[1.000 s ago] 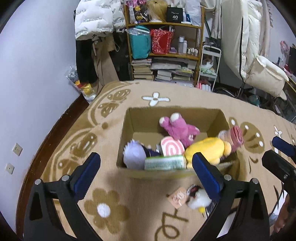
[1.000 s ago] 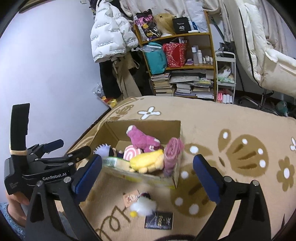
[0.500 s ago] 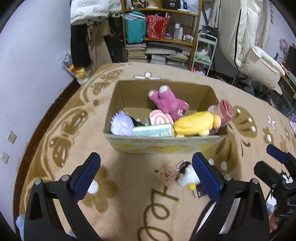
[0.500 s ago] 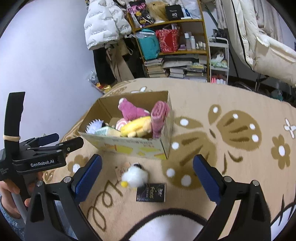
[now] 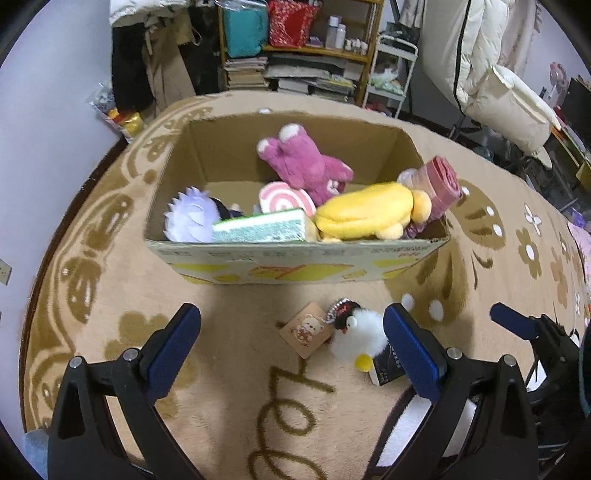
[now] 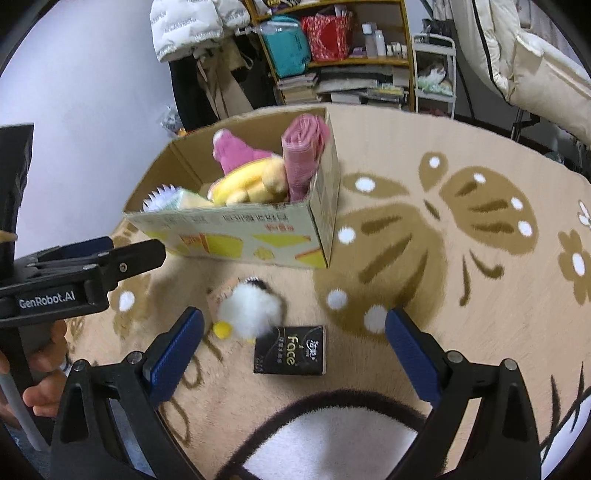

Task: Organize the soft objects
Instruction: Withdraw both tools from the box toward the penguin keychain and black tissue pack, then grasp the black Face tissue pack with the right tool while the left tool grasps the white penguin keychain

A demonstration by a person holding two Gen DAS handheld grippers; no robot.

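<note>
A cardboard box (image 5: 295, 258) (image 6: 258, 236) on the rug holds a pink plush (image 5: 303, 166), a yellow plush (image 5: 365, 216), a white spiky plush (image 5: 190, 218), a pink swirl cushion (image 5: 286, 197), a green sponge-like block (image 5: 258, 230) and a rolled pink cloth (image 5: 441, 184) (image 6: 303, 151). A white penguin plush (image 5: 356, 338) (image 6: 251, 312) with a card tag (image 5: 304, 328) lies on the rug in front of the box. My left gripper (image 5: 291, 347) is open above the rug just before it. My right gripper (image 6: 293, 350) is open over a black tissue pack (image 6: 290, 350).
The beige patterned rug (image 6: 461, 258) stretches to the right. A bookshelf (image 5: 295, 48), hanging coats (image 6: 192, 26) and a white padded chair (image 5: 498, 92) stand behind the box. The left gripper's body (image 6: 74, 273) is at the left of the right wrist view.
Both grippers have drawn back and dropped lower toward the rug, so the penguin plush and tissue pack now lie between the fingers. Both stay open. The objects have not moved.
</note>
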